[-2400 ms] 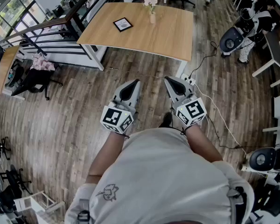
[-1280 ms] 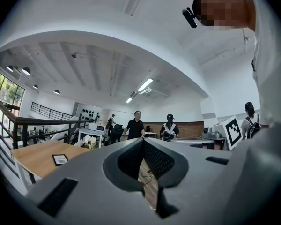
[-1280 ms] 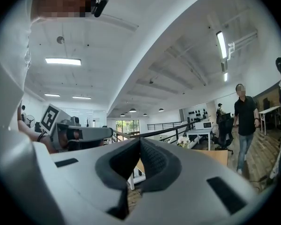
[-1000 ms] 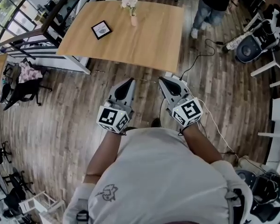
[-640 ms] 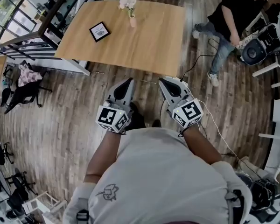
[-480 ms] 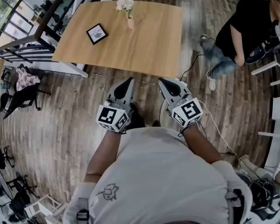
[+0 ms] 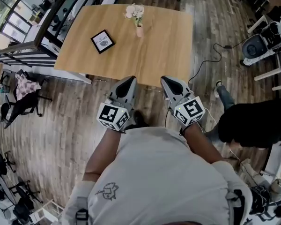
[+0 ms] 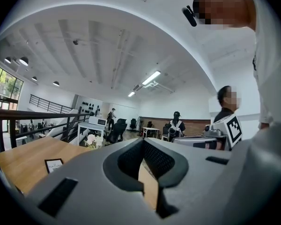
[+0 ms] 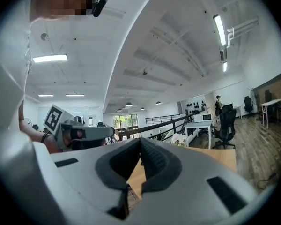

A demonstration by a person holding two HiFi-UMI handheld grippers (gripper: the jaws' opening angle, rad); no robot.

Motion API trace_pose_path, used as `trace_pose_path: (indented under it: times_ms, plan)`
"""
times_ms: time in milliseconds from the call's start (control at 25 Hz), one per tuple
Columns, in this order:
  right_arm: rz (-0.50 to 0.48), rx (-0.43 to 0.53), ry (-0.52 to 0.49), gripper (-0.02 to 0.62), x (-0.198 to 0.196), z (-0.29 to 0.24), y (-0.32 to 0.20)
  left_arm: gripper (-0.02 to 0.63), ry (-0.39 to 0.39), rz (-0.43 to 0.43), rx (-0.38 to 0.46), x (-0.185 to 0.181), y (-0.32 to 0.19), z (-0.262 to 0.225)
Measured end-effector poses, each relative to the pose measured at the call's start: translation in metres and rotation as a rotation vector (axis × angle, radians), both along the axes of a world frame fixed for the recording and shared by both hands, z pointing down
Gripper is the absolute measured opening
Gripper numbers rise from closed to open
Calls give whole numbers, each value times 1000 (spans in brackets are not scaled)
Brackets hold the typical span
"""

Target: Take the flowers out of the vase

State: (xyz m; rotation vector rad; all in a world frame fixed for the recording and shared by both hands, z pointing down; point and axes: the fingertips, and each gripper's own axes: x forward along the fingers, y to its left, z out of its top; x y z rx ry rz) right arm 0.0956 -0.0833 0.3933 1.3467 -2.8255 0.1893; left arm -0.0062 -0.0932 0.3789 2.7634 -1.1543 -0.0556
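Observation:
White and pink flowers [image 7: 135,11] stand in a small pink vase [image 7: 139,31] at the far side of a wooden table [image 7: 164,46]. My left gripper [image 7: 129,80] and right gripper [image 7: 166,80] are held side by side just short of the table's near edge, well away from the vase. Both are shut, with nothing between the jaws. In the left gripper view the flowers [image 8: 92,139] show far off to the left of the closed left gripper [image 8: 143,140]. From the right gripper [image 9: 140,140] the flowers [image 9: 179,138] show to the right, beyond the closed tips.
A small framed card [image 7: 102,41] lies on the table left of the vase. A person in black [image 7: 253,123] crouches on the floor at my right, near a cable [image 7: 203,67]. A metal railing [image 7: 42,36] runs left of the table. White desks and office chairs stand beyond.
The table has come nearer and both grippers now reach its near edge. The person in black has moved from the upper right down to the floor at my right.

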Motion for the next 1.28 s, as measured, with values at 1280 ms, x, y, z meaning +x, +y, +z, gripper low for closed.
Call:
trace_pose_path:
  times_ms: [1280]
  plan:
    - [-38,-113,129,60,-30,47,-232,3,-13,-109,-99,-70,-193,44]
